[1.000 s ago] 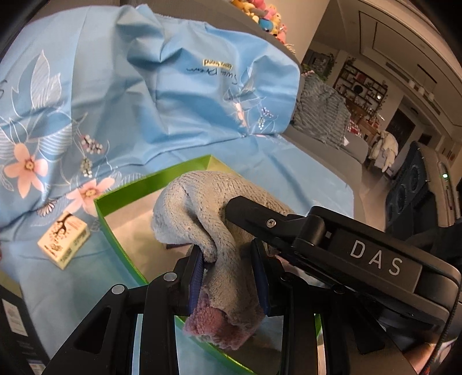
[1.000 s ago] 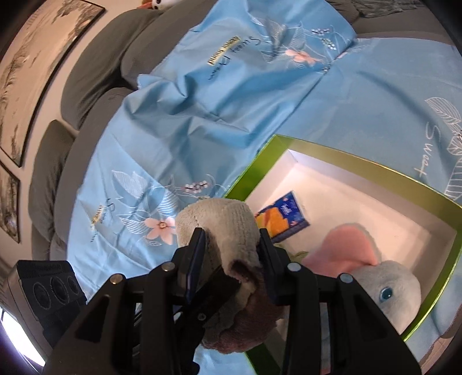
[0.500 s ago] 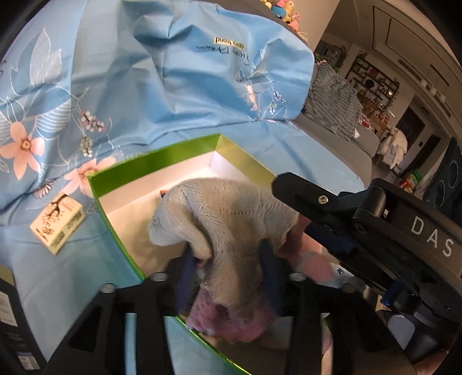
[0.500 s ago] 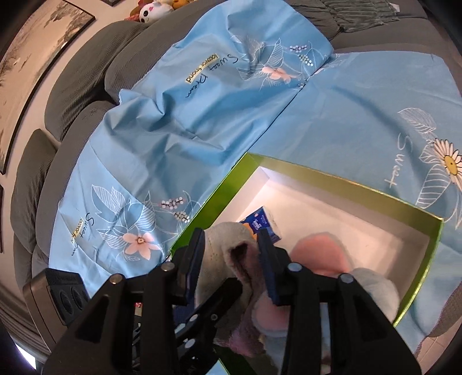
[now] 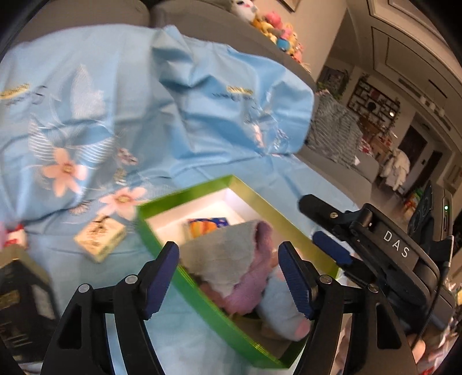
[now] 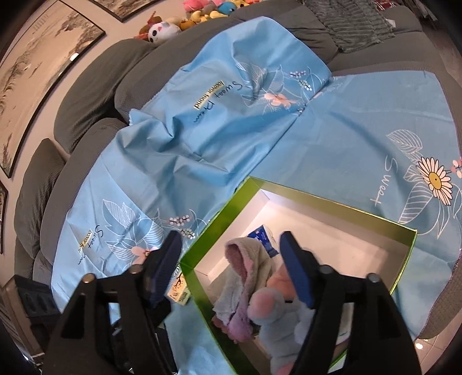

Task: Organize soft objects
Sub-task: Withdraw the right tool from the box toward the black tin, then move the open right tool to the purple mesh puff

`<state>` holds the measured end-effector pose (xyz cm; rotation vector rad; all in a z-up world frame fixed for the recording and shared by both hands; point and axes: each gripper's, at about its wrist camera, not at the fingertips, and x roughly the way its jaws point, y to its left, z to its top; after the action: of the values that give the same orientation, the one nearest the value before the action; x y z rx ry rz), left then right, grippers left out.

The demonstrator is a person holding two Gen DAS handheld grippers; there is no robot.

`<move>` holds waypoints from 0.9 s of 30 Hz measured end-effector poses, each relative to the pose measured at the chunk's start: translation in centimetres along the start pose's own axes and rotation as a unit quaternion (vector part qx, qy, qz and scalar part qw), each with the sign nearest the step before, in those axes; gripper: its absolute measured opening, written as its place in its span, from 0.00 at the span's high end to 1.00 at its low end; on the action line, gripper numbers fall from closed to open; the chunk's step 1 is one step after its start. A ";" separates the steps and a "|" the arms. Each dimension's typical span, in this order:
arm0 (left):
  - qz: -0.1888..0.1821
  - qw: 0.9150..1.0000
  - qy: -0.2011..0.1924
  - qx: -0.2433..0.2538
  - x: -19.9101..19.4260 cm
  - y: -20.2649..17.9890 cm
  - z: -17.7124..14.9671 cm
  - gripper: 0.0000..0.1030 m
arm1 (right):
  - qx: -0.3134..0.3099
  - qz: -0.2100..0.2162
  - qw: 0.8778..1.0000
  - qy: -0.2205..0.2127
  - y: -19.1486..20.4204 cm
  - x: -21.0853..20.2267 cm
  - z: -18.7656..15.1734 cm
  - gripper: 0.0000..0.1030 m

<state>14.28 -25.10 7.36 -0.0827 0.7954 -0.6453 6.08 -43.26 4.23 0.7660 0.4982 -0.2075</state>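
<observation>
Hanging wide apart, both hand-held grippers [image 5: 228, 268] [image 6: 231, 259] frame the "Sweet Dream" sheet [image 6: 260, 138].

A home living room: a grey sectional sofa [image 6: 95, 86] draped in a flowered blue sheet [image 6: 231, 138], a row of plush toys [image 6: 202, 14] along its back, framed landscape prints [image 6: 37, 57] on the wall (ink-style, it seems), and a display shelf [image 5: 372, 106] beyond.

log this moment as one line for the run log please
left claw: open | right claw: open | grey-pink towel: released, lying in green box against plush toy | small carton: outside box
</observation>
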 end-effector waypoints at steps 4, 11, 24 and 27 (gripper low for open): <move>0.040 0.999 -0.023 -0.024 -3.7 2.8 -0.2 0.30 | -0.023 0.016 1.000 -0.001 1.8 -0.6 -0.3 0.22; 0.144 0.981 -0.070 -0.107 -12.9 11.4 -3.3 0.24 | -0.079 0.060 0.994 0.041 6.7 0.2 -2.3 0.10; 0.243 0.915 -0.087 -0.310 -18.4 28.6 -14.2 0.24 | -0.258 0.100 0.924 0.265 22.9 10.2 -9.7 0.07; 0.240 0.905 -0.069 -0.346 -17.9 30.5 -16.1 0.24 | -0.331 0.071 0.887 0.313 28.5 14.5 -12.1 0.07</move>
<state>9.41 12.35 -1.91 -0.5572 0.8361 0.1333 24.50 -14.52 6.94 0.1708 1.0538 0.3577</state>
